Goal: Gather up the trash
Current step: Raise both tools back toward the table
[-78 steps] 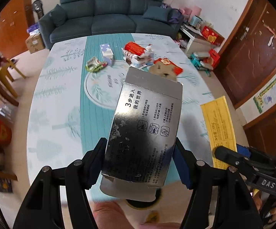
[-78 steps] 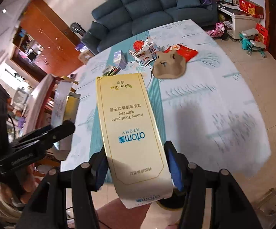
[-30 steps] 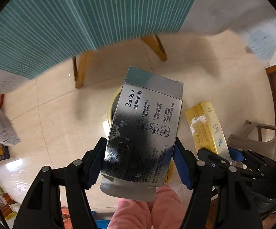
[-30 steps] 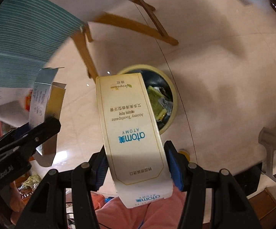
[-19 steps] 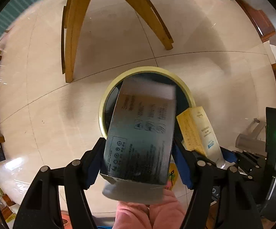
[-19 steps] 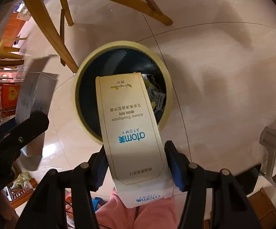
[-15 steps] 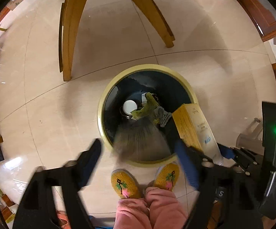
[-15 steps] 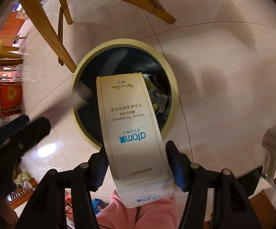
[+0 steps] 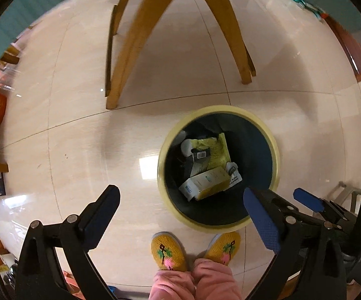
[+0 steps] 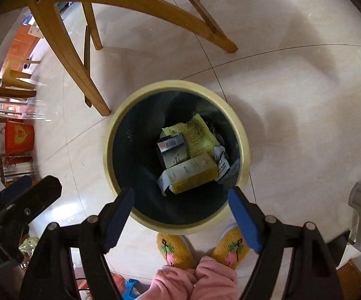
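Resting in round bin (image 10: pixel 245 150): rect. cardboard box (image 10: pixel 193 172)

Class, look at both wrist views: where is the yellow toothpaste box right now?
The yellow toothpaste box lies inside the round bin on the floor, on top of the other trash, beside the silver box, just ahead of the person's yellow slippers.

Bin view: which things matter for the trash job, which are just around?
Job:
- bin
- toothpaste box inside it
- silver box inside it
- left gripper, right gripper, both open, empty

Around:
- table legs
- yellow slippers
- red box
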Available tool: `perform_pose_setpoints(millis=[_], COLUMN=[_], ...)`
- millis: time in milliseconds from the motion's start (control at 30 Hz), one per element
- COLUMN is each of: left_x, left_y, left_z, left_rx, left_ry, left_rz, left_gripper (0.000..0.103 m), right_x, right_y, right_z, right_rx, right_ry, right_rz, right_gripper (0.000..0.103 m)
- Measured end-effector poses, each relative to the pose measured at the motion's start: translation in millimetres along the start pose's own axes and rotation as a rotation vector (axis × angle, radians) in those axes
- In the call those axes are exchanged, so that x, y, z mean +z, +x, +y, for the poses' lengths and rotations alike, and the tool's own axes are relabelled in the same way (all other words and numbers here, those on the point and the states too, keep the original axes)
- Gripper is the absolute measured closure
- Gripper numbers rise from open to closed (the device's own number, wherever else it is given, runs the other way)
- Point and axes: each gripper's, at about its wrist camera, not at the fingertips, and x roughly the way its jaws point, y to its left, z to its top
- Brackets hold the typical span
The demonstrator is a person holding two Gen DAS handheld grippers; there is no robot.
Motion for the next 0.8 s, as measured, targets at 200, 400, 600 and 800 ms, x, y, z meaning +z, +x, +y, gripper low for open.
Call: perform_pose_setpoints(millis=[200, 400, 600, 800], left_x=[-8.8, -19.7, -25.0, -30.5], left_y=[-25.0, -77.5, -160.6, -239.8], left_z=[10.9, 14.5, 10.2, 8.4], left_rx=[0.001, -0.012, -0.033, -0.063], left_ry=[-0.026, -0.016, 0.009, 0.019], left_rz=[-0.001, -0.017, -0.062, -0.113], left_gripper=[0.005, 0.005, 0.005, 0.005], right_x=[-1.4, -12.5, -25.7, -37.1], right_y=[-21.9, -72.2, -143.0, -226.3], right_z=[0.5, 10.5, 26.2, 43.9], right_rx=[0.003, 0.017, 0.046, 0.076], right_ry=[0.016, 0.014, -0.006, -0.031], right_rz=[-0.015, -0.037, -0.073, -0.132], right_gripper=[0.025, 0.025, 0.025, 0.025])
